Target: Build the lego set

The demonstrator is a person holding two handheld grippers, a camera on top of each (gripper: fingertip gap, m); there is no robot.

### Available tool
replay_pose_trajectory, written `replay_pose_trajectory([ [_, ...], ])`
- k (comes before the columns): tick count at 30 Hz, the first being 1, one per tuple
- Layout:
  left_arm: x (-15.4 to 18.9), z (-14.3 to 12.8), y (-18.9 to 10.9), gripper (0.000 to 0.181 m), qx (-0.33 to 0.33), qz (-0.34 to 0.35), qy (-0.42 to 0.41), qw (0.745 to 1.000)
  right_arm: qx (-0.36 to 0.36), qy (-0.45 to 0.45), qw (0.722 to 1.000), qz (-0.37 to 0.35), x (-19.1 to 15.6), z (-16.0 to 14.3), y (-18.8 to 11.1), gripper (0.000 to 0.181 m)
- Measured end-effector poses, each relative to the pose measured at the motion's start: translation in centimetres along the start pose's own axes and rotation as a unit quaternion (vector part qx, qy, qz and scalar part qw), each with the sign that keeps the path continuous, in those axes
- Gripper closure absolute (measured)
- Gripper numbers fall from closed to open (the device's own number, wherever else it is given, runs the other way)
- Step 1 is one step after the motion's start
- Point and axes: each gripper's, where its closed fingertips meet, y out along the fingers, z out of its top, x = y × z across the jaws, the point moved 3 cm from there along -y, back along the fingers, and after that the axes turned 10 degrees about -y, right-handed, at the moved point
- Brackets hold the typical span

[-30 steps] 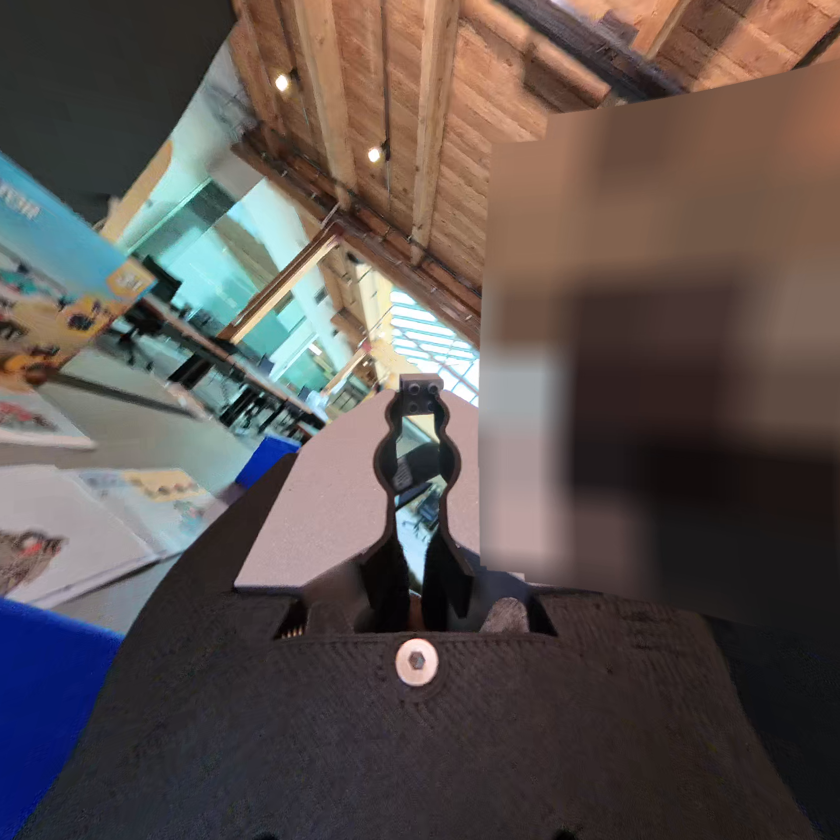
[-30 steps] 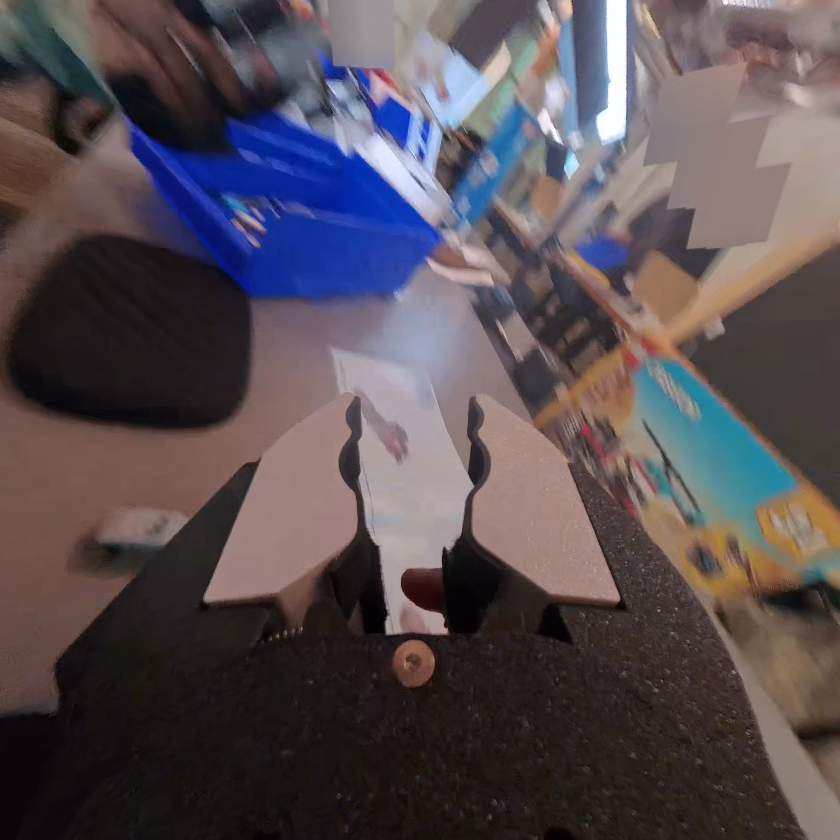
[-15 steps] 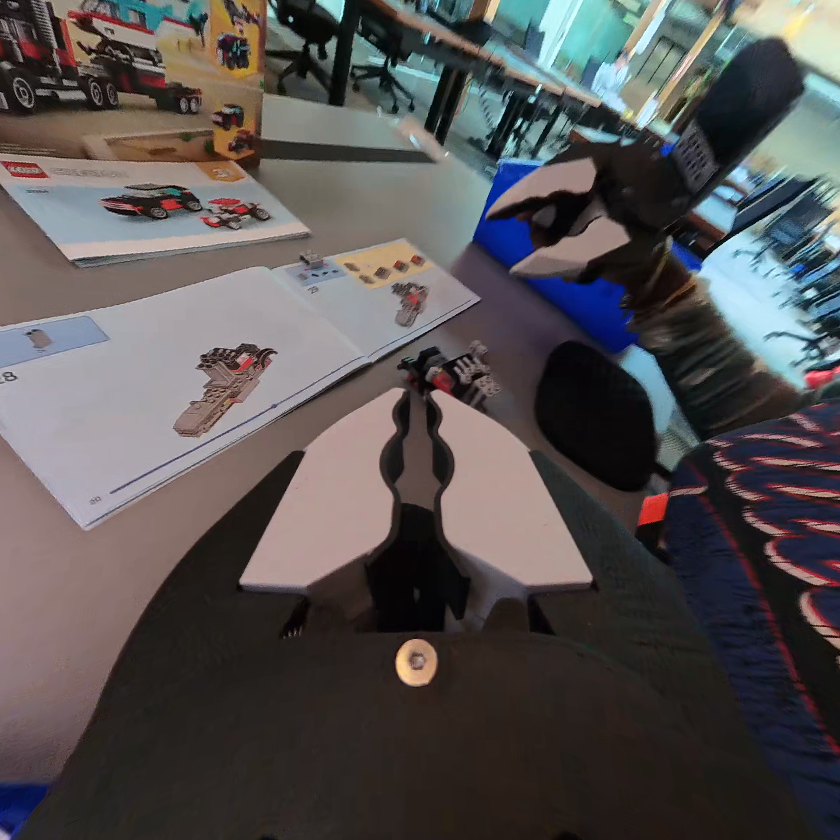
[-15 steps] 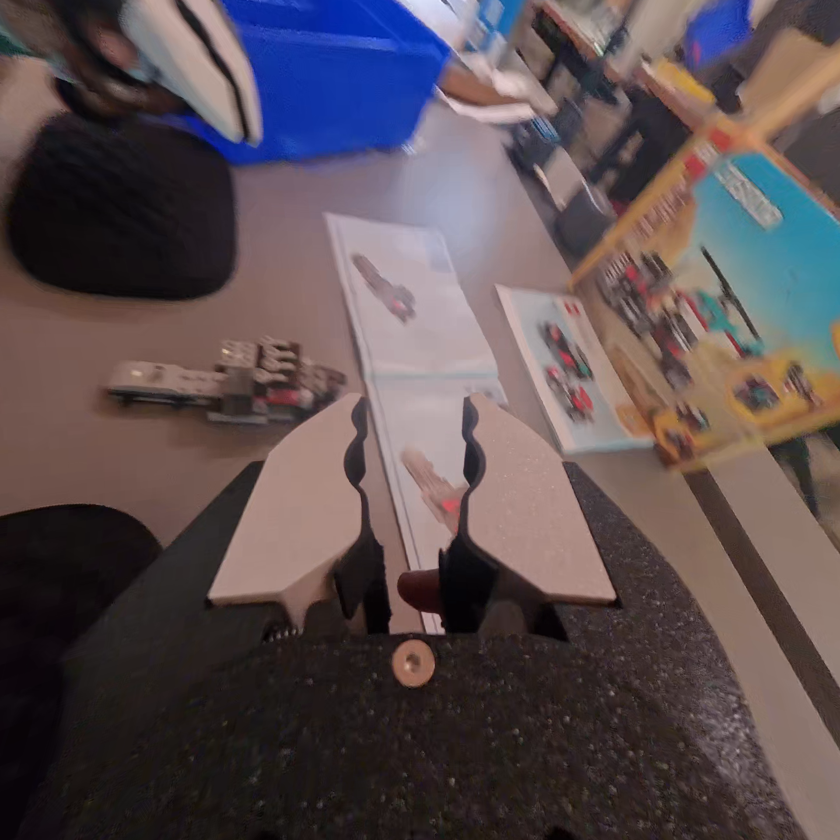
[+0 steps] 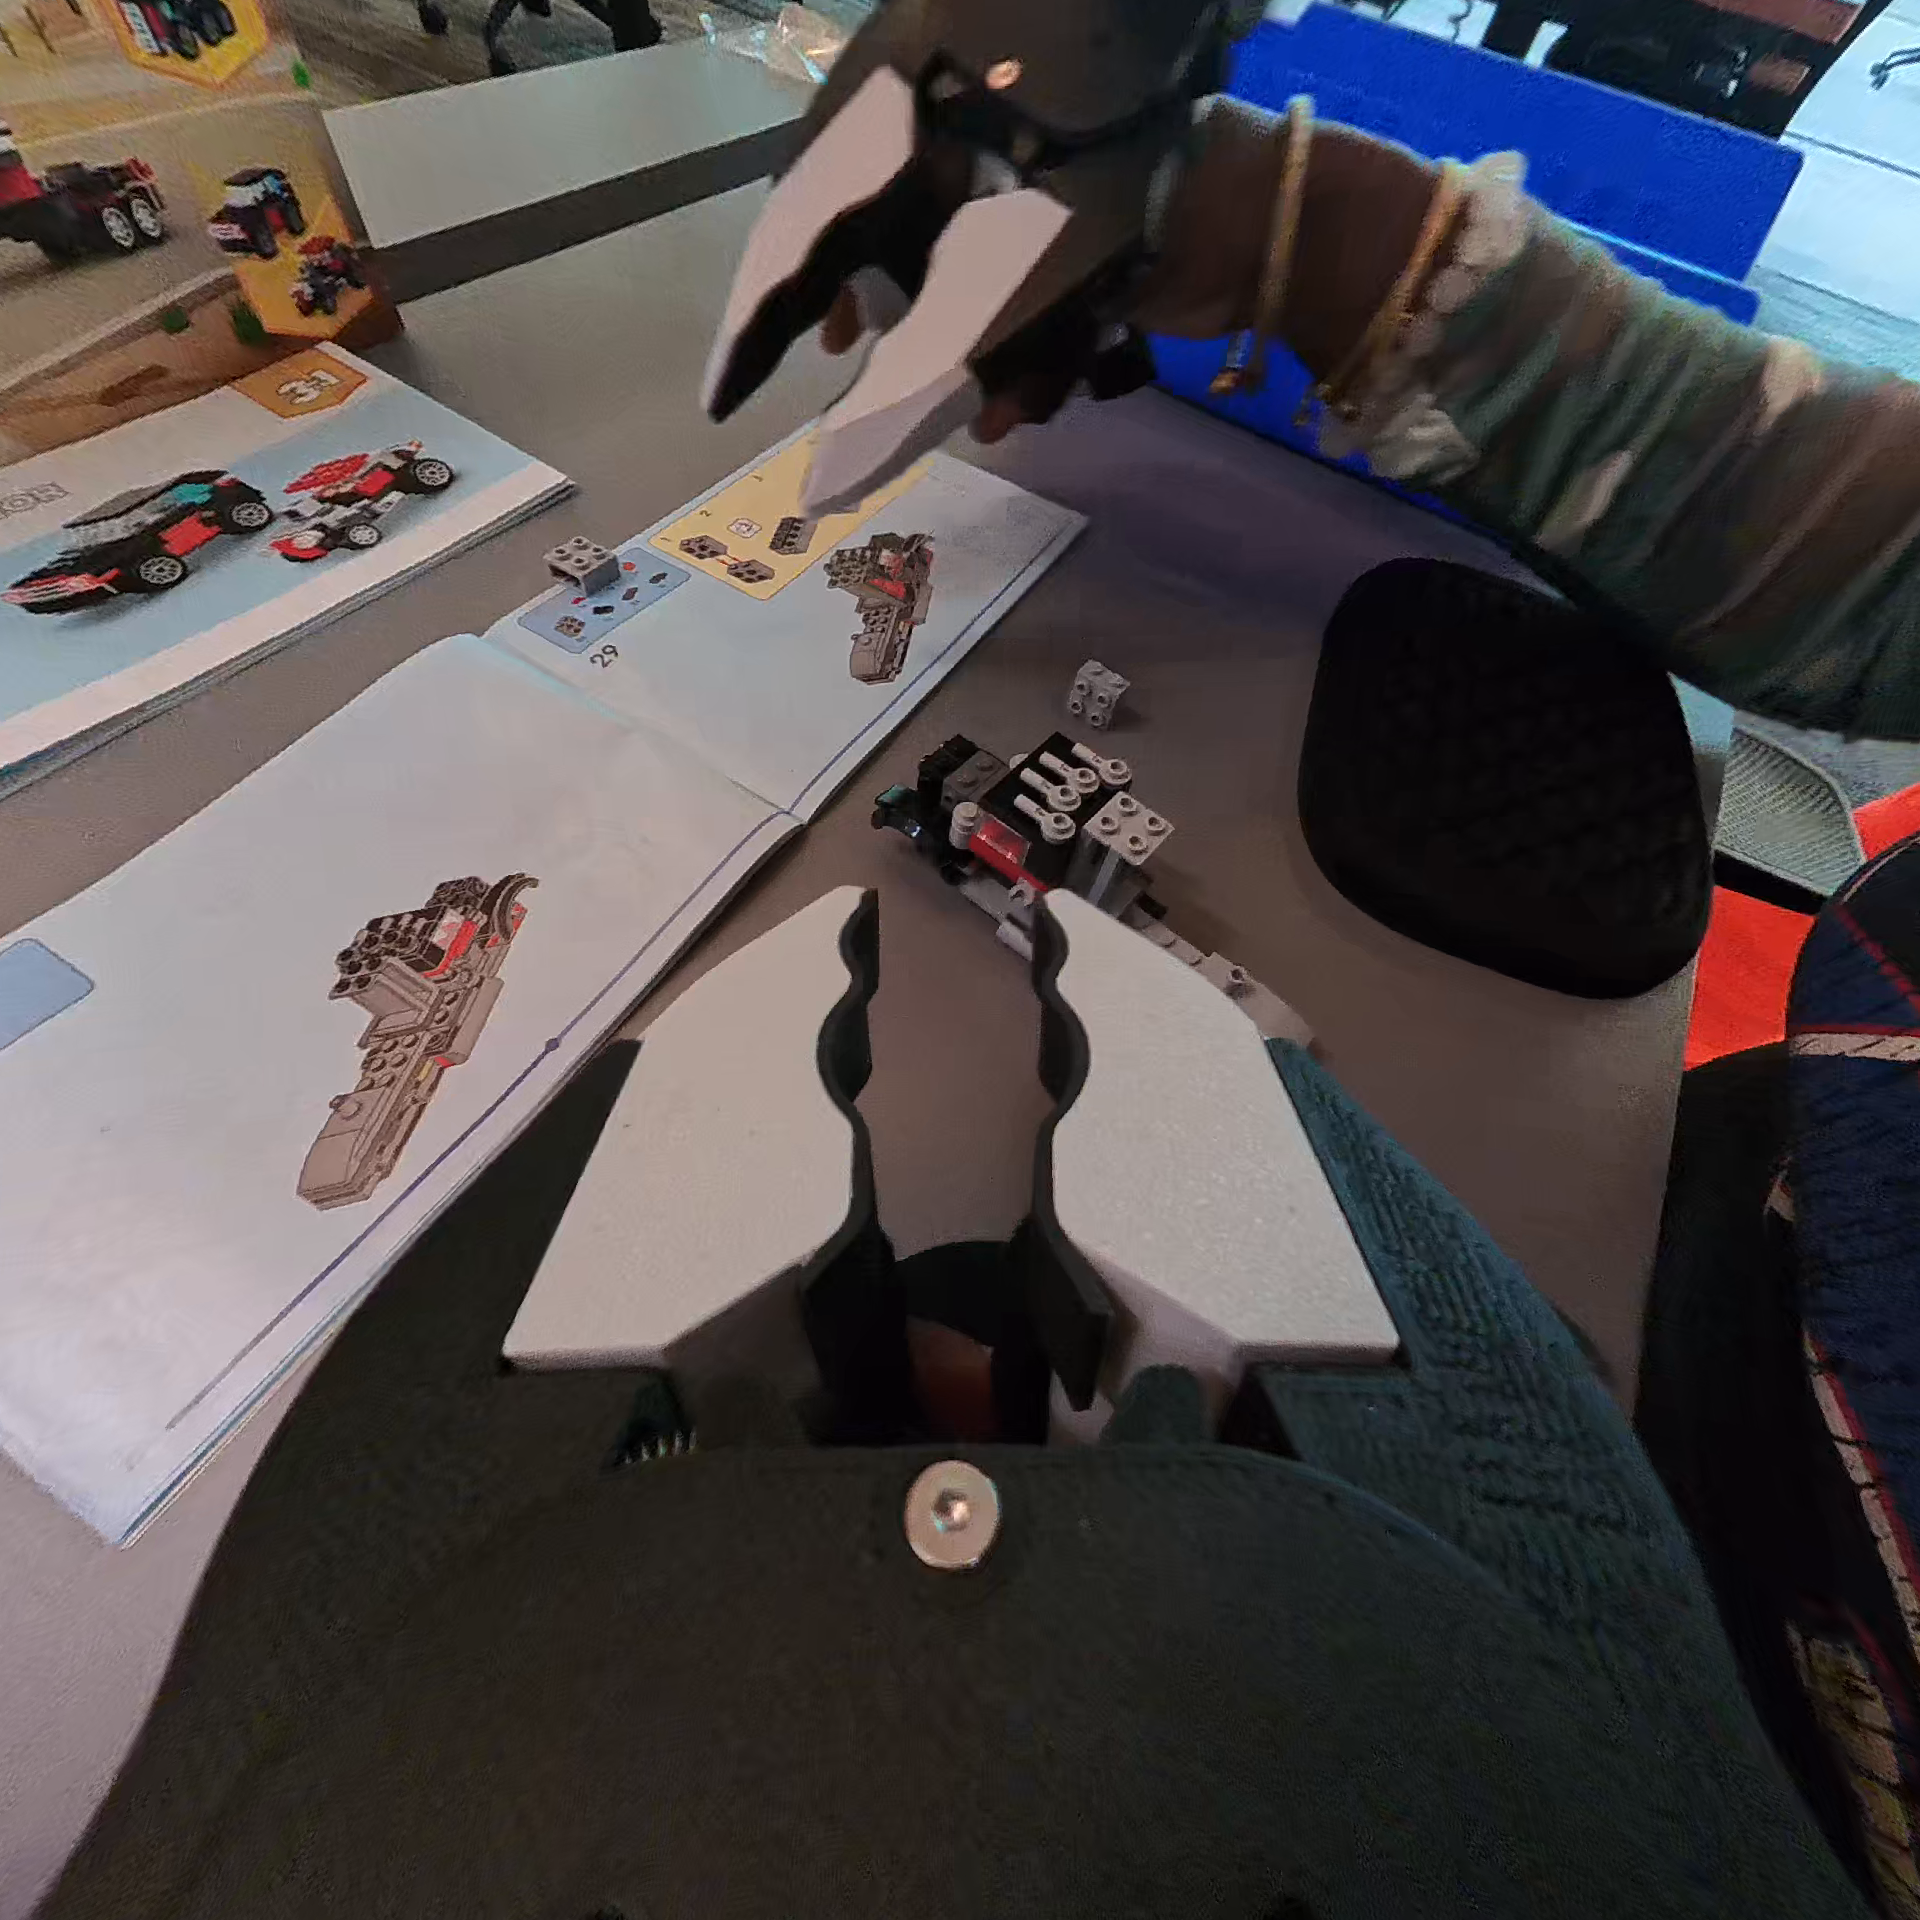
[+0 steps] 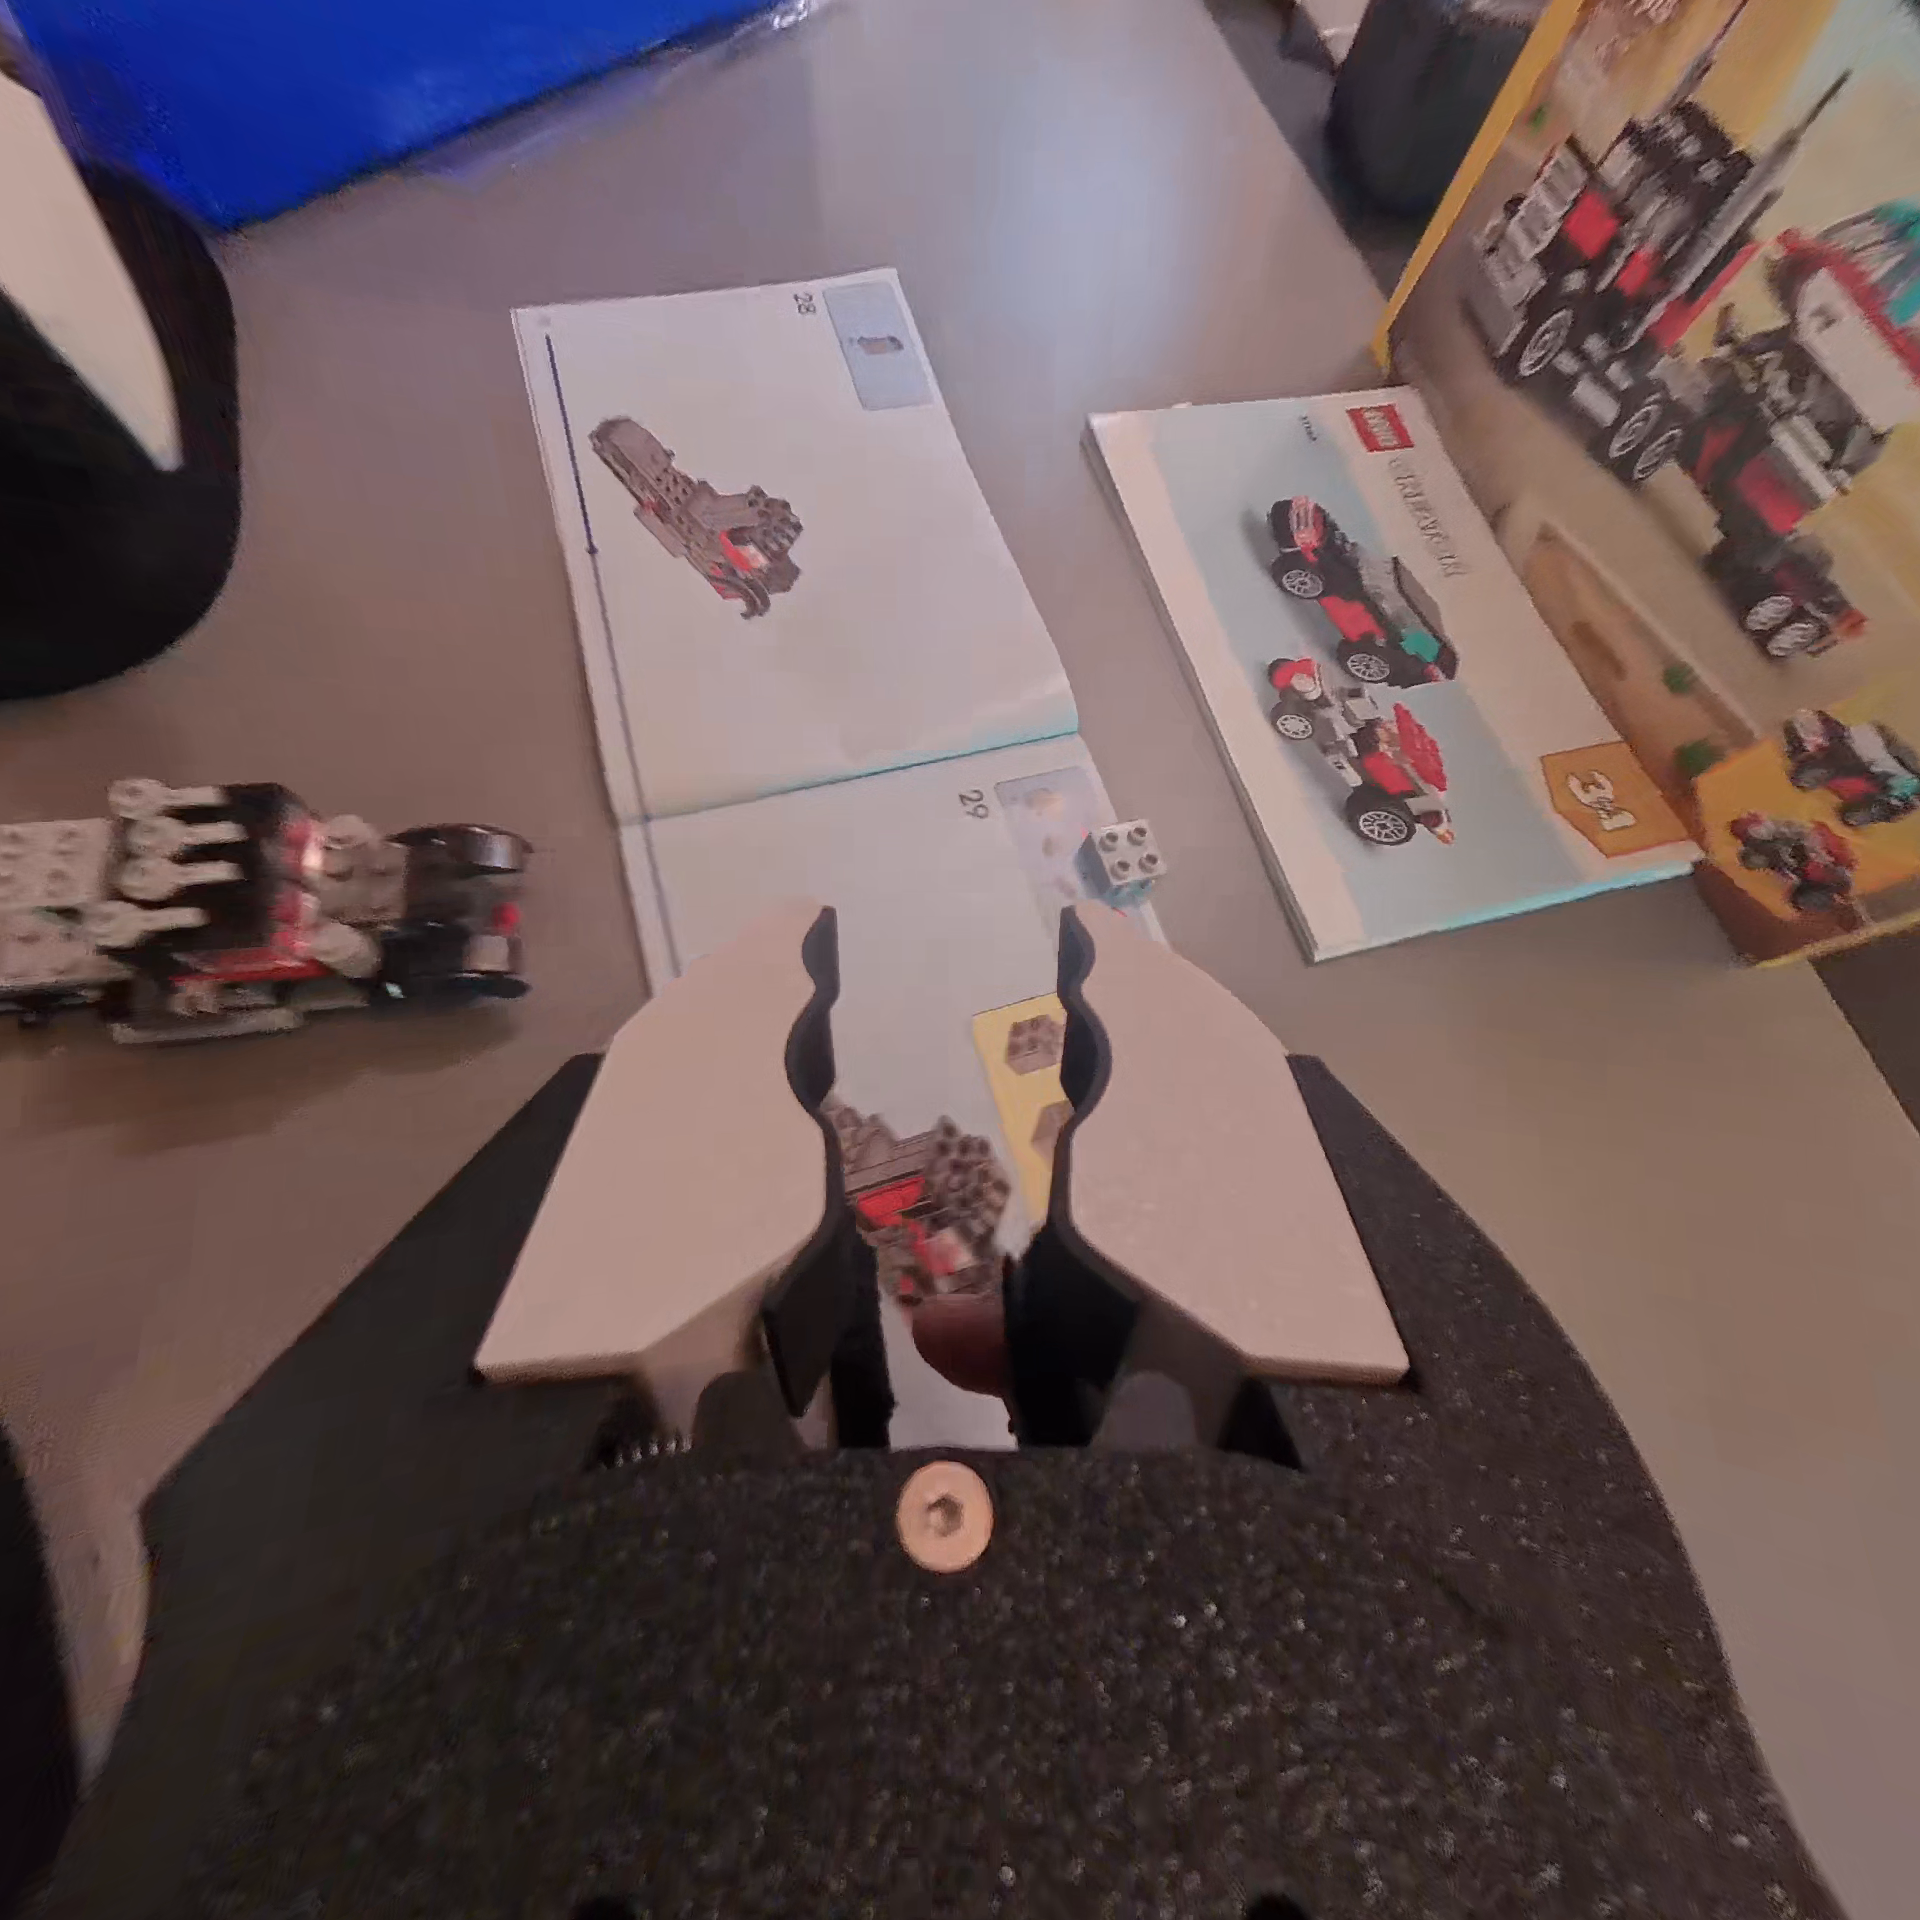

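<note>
Both tools are released and empty. The left gripper [image 5: 954, 909] hovers just near of the half-built lego truck [image 5: 1039, 831], on the grey table [image 5: 1299, 1091] right of the open instruction booklet [image 5: 520, 831]. The right gripper [image 6: 943, 925] hangs over that booklet, near a loose grey brick [image 6: 1122, 860] lying on its printed page. A closed booklet [image 6: 1382, 665] and the set's box [image 6: 1683, 416], both bearing printed logos and lettering, lie farther right.

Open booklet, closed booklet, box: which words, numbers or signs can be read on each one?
I do not copy out writing; only where it stands.
Open booklet: a small number at one corner of each page.
Closed booklet: a red logo, a title line, a yellow badge.
Box: too blurred to read.
</note>
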Motion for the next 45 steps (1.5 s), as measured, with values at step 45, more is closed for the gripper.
replay_pose_trajectory([
  [45,0.1,0.3,0.1,0.151,0.051,-0.013,-0.001,0.999,0.535,0.369,0.749,-0.132,4.1,5.3,-11.7,0.115],
])
